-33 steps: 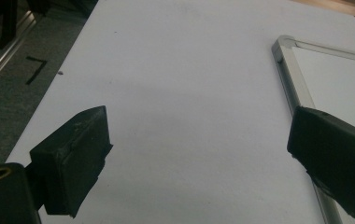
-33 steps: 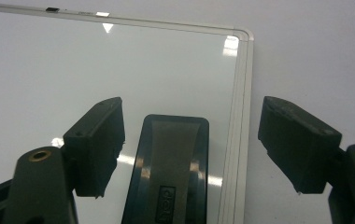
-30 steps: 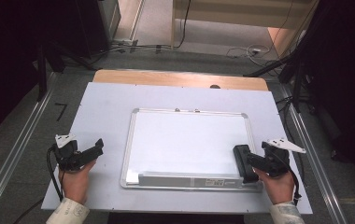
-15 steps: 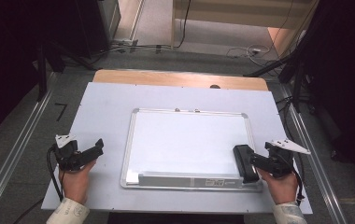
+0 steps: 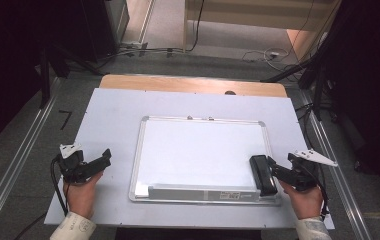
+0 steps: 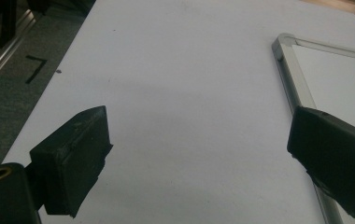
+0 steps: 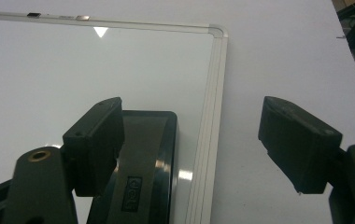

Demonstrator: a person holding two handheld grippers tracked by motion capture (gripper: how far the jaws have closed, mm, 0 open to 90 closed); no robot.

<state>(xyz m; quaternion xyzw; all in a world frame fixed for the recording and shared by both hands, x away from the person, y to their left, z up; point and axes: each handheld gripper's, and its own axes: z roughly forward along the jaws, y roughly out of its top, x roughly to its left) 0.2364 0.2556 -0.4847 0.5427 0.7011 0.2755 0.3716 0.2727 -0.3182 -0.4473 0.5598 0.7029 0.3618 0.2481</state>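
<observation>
High view: fixed overhead, facing forward and down across the whole table [image 5: 108, 115]. Left gripper view: low, close, looking along its jaws over bare table toward the whiteboard [image 6: 306, 60] corner. Right gripper view: low, close, over the whiteboard's right frame. Shared: whiteboard.

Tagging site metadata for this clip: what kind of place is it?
Probably a lab data-collection station, not a home or office. A person holds a handheld left gripper and right gripper over a white-covered table with a blank whiteboard and eraser; loose cables and metal rails surround it.
</observation>
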